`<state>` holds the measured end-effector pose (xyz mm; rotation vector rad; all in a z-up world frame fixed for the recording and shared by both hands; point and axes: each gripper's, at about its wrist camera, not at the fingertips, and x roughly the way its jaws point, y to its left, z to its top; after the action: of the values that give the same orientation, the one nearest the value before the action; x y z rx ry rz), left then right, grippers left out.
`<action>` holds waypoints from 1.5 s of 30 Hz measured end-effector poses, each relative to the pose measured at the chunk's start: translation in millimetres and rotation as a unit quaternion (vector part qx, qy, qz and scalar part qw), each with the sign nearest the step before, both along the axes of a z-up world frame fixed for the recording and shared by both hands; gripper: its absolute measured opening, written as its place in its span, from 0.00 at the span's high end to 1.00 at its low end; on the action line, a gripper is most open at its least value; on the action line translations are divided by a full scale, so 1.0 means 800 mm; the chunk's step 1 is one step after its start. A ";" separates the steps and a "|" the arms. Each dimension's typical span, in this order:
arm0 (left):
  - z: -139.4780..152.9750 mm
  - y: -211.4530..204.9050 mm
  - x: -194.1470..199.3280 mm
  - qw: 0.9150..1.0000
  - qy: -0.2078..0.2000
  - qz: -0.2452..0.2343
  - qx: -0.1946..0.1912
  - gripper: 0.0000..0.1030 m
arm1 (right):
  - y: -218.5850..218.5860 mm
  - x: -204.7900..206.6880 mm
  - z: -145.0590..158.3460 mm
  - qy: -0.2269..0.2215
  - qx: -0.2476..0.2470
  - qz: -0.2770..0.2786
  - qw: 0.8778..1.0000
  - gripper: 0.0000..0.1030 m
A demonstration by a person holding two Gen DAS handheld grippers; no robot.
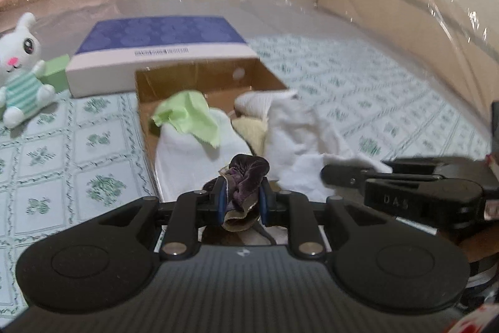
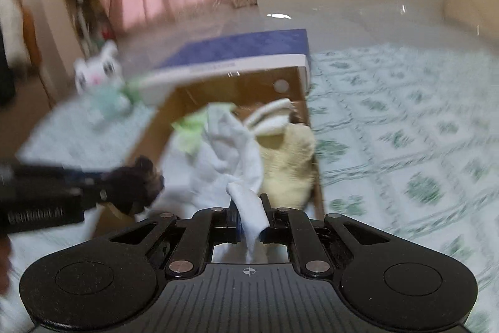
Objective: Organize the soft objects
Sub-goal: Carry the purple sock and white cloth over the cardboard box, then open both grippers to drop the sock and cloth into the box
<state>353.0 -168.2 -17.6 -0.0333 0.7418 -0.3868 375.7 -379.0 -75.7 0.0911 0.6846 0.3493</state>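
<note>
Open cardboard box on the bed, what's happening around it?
The left gripper is clamped on a crumpled dark purple velvet cloth at the near edge of the brown cardboard box. The right gripper pinches a white cloth that trails into the box, beside a light green cloth.

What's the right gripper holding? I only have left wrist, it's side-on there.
Observer: The right gripper is shut on a white cloth, a strip hanging down between the fingers.
Operator: Anything in the box behind that white pile?
Observer: Yes, a cream fuzzy cloth fills the right side of the cardboard box.
Operator: Left gripper's load?
Observer: The left gripper is shut on a dark purple cloth, over the box's near left corner.
</note>
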 end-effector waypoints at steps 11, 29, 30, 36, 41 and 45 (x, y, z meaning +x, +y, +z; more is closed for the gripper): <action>-0.049 -0.023 0.026 0.998 0.021 -0.008 0.051 0.81 | 0.034 0.006 -0.033 -0.005 -0.082 0.049 0.995 0.90; -0.058 -0.016 0.034 0.998 0.045 0.003 0.036 0.53 | 0.006 -0.020 -0.012 -0.046 -0.019 0.025 0.998 0.43; -0.056 -0.013 0.032 0.999 0.043 0.003 0.031 0.50 | 0.002 -0.024 -0.009 -0.050 -0.013 0.023 0.998 0.43; -0.035 0.006 0.009 1.000 0.020 0.004 0.007 0.50 | -0.013 -0.045 0.017 -0.096 0.008 0.015 0.995 0.44; -0.017 0.018 -0.002 1.000 -0.008 0.019 0.010 0.52 | -0.008 -0.027 0.023 -0.107 0.016 0.008 0.994 0.73; -0.008 0.030 0.010 0.999 -0.010 0.040 0.015 0.52 | 0.010 0.002 0.016 -0.098 0.005 0.015 0.995 0.85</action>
<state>361.1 -144.3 -24.1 -0.0310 0.7246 -0.2999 377.3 -370.7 -62.7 0.0550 0.4908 0.3842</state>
